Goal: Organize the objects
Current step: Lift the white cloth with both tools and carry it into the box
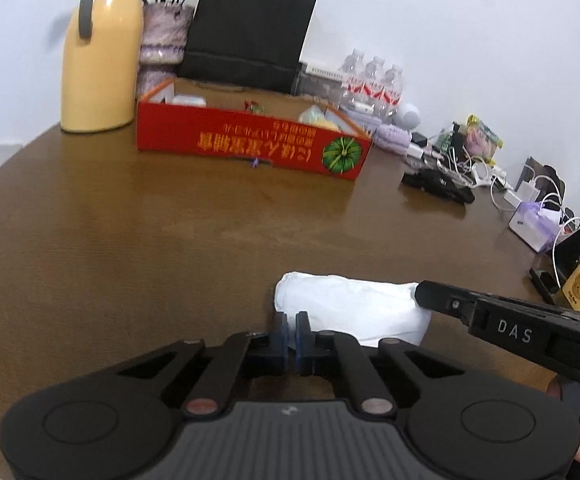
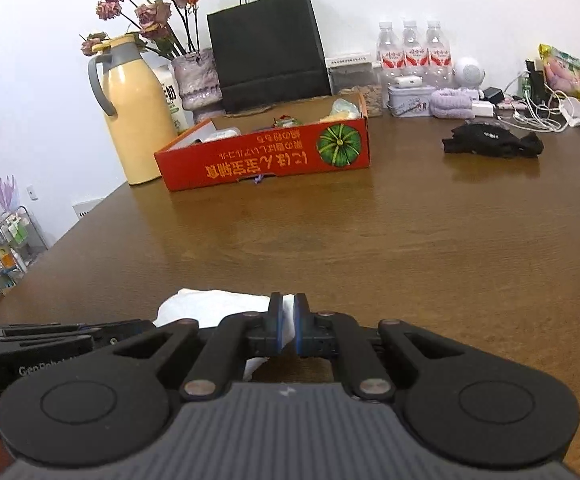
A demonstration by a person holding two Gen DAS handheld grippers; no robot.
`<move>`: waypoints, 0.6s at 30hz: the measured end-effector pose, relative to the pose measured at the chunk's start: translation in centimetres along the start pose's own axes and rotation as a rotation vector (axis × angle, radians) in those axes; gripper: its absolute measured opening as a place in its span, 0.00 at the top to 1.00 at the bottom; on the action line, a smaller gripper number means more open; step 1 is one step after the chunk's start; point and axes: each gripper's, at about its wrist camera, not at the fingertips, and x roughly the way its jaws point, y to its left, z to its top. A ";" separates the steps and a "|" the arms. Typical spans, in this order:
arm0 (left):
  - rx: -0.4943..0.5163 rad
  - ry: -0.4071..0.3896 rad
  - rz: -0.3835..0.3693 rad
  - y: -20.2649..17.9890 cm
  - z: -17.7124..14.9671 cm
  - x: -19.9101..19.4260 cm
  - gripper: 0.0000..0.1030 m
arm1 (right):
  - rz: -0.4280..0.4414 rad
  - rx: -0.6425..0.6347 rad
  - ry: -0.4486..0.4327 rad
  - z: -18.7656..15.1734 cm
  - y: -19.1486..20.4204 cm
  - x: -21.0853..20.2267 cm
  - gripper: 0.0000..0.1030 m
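A white folded cloth [image 1: 350, 308] lies on the brown table near its front edge; it also shows in the right wrist view [image 2: 214, 308]. My left gripper [image 1: 292, 326] is shut at the cloth's left end, and whether it pinches the cloth is not clear. My right gripper [image 2: 289, 312] is shut on the cloth's right end, with white fabric between its blue pads. The right gripper's finger reaches the cloth from the right in the left wrist view [image 1: 434, 298]. A red open cardboard box [image 1: 250, 140] with small items inside stands at the back; it also shows in the right wrist view [image 2: 266, 152].
Behind the box stand a yellow thermos jug [image 2: 134, 112], a vase of dried roses [image 2: 198, 76], a black paper bag [image 2: 266, 48] and water bottles [image 2: 410, 52]. A black glove [image 2: 490, 142], chargers and cables [image 2: 546, 108] crowd the back right. The table's left edge [image 2: 62, 240] drops off.
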 end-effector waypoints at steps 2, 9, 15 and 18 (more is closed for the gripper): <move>0.000 -0.018 -0.006 0.2 1.2 0.0 0.98 | 0.010 -0.003 -0.014 1.1 -0.1 0.3 0.94; 0.067 -0.106 -0.048 0.9 10.8 3.3 0.99 | 0.037 -0.053 -0.091 10.4 -0.8 4.8 0.94; 0.046 -0.132 -0.058 2.9 23.2 10.4 0.99 | 0.067 -0.036 -0.066 22.7 -2.7 14.6 0.94; 0.031 -0.093 -0.025 4.0 27.9 15.9 1.00 | 0.043 -0.034 -0.013 26.8 -3.4 20.6 0.94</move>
